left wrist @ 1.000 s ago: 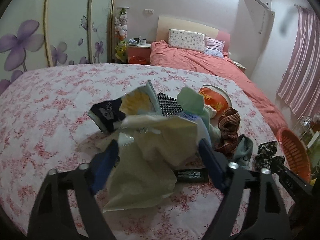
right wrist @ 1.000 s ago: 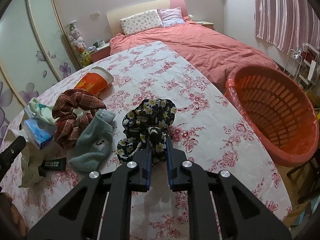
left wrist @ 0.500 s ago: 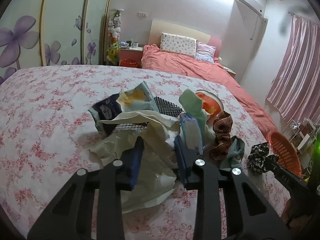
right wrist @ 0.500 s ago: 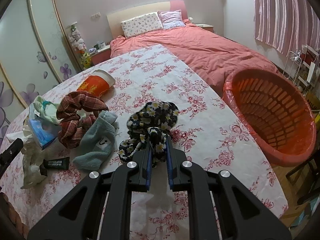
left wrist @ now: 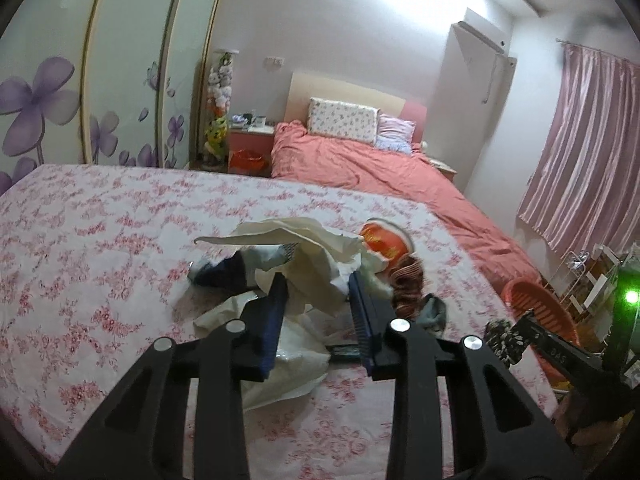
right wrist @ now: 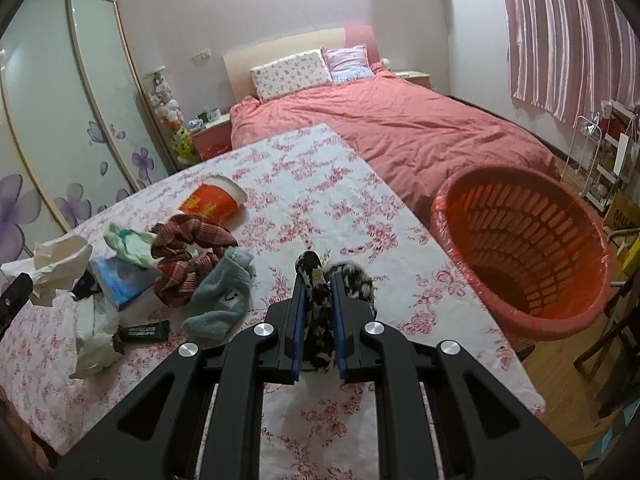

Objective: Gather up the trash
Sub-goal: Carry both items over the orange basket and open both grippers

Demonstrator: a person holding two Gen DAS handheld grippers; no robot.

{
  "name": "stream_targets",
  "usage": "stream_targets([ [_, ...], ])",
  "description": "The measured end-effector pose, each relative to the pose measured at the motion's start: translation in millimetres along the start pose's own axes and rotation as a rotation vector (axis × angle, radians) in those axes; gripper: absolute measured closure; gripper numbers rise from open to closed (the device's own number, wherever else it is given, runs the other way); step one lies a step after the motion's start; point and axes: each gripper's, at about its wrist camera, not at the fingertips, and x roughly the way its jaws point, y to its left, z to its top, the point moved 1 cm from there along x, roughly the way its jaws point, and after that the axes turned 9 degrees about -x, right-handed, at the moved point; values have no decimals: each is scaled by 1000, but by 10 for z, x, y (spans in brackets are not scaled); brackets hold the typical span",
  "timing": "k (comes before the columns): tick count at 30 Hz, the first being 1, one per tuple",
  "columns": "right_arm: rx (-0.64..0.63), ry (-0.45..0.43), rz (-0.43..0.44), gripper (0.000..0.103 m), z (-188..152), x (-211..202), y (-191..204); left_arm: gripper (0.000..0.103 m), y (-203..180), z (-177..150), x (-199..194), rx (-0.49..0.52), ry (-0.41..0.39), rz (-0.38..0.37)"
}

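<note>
My left gripper (left wrist: 318, 286) is shut on a crumpled cream paper bag (left wrist: 316, 256) and holds it lifted above the pile on the floral table (left wrist: 100, 240). The bag also shows at the left edge of the right wrist view (right wrist: 56, 264). My right gripper (right wrist: 318, 284) is shut on a black floral scrunchie (right wrist: 320, 320), raised off the table. The orange trash basket (right wrist: 520, 248) stands on the floor right of the table.
On the table lie an orange paper cup (right wrist: 212, 202), a plaid scrunchie (right wrist: 188, 252), a grey sock (right wrist: 224, 300), a blue tissue pack (right wrist: 124, 284), a black tube (right wrist: 144, 330) and a white plastic bag (right wrist: 94, 332). A bed (right wrist: 400, 120) is behind.
My left gripper closed on the cream bag and lifted it. My right gripper lifted the floral scrunchie off the table and turned toward the basket.
</note>
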Motion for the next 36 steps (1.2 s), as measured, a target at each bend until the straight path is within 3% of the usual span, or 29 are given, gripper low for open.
stream_targets([
  [19,22,-137,44,99,67,-298,-279,71,-703,6,-103,56,-11,-154],
  [36,137,-288,-87,99,236,-596,-1110,71,-1709,-255,323,144,92,-362],
])
